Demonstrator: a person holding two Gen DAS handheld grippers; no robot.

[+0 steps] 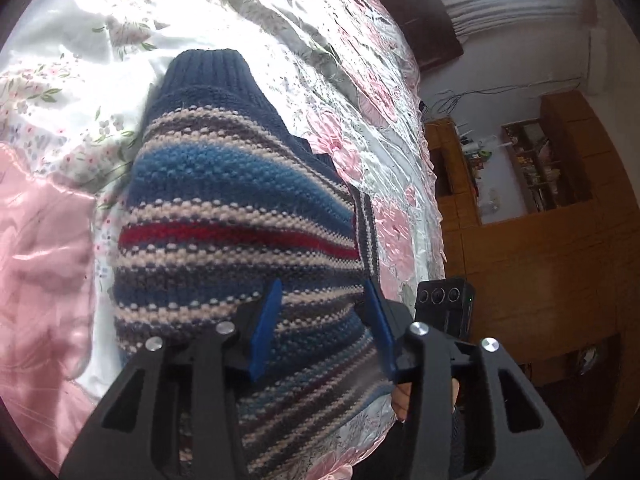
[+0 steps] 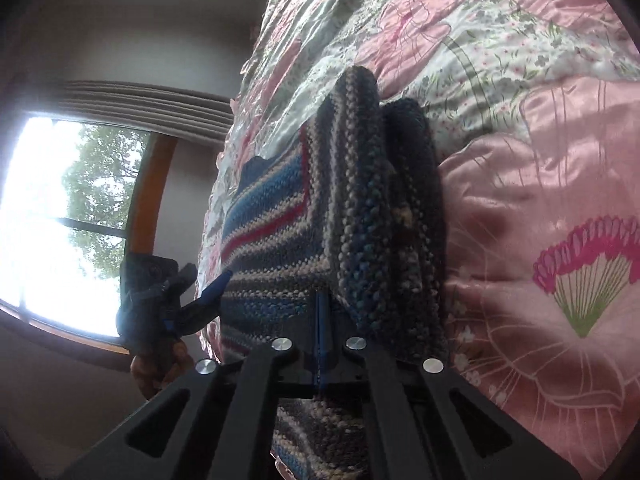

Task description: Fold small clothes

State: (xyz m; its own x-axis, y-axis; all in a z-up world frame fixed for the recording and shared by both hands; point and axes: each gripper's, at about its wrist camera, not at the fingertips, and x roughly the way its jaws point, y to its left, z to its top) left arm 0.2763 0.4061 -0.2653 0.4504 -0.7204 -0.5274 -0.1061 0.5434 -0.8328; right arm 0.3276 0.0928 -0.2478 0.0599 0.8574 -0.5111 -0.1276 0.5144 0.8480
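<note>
- The left tool [image 1: 322, 320] has its blue fingers [image 1: 266, 328] spread wide, straddling the striped knit sweater [image 1: 240, 208] without pinching it.
- The right tool [image 2: 322, 332] has its fingers pressed together; whether they pinch a fold of the sweater cannot be told.
- The sweater lies partly folded on the bed, over a pink floral quilt [image 2: 540, 208].
- A window [image 2: 60, 220] is behind.
</note>
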